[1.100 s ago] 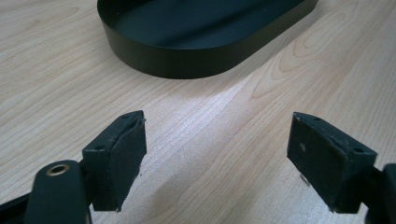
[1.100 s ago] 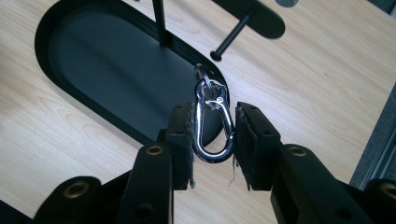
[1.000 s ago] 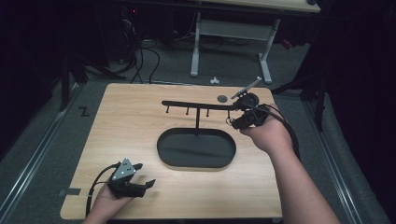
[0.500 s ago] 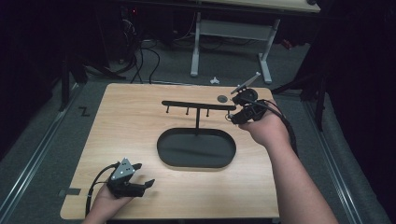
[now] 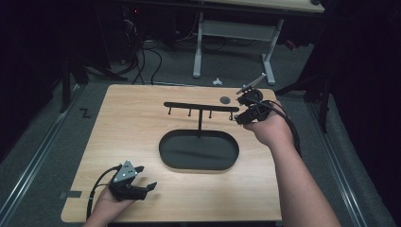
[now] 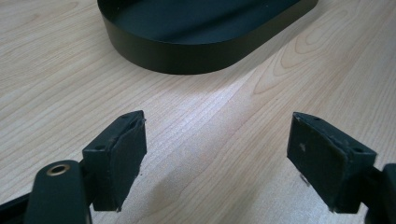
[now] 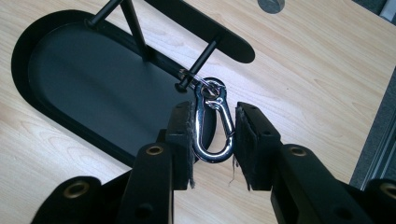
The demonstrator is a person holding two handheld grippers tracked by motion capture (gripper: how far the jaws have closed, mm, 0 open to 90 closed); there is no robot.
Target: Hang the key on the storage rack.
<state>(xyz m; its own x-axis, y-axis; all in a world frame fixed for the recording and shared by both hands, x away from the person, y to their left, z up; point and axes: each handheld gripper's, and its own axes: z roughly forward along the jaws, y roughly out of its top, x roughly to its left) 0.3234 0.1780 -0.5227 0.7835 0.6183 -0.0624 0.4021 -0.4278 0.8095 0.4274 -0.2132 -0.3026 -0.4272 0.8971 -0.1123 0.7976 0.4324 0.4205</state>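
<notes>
A black stand (image 5: pixel 198 106) with a crossbar and several hanging pegs rises from an oval black base (image 5: pixel 198 150) at the table's middle. My right gripper (image 5: pixel 239 117) is at the bar's right end, shut on a silver carabiner (image 7: pixel 212 126). The carabiner's small ring (image 7: pixel 200 80) sits at the tip of the end peg (image 7: pixel 198 65); whether it is hooked over the peg I cannot tell. In the right gripper view both pads (image 7: pixel 184 135) hug the clip's sides. My left gripper (image 5: pixel 145 177) rests near the table's front left, open with only bare wood between its jaws (image 6: pixel 217 126).
A small grey disc (image 5: pixel 225 100) lies on the wooden table (image 5: pixel 132 123) behind the bar's right end. The table's right edge is close to my right hand. A white-legged table (image 5: pixel 198 47) and floor cables stand beyond the far edge.
My right gripper has shifted a little farther from the person, toward the bar's right end, still holding the carabiner. The left gripper has stayed put.
</notes>
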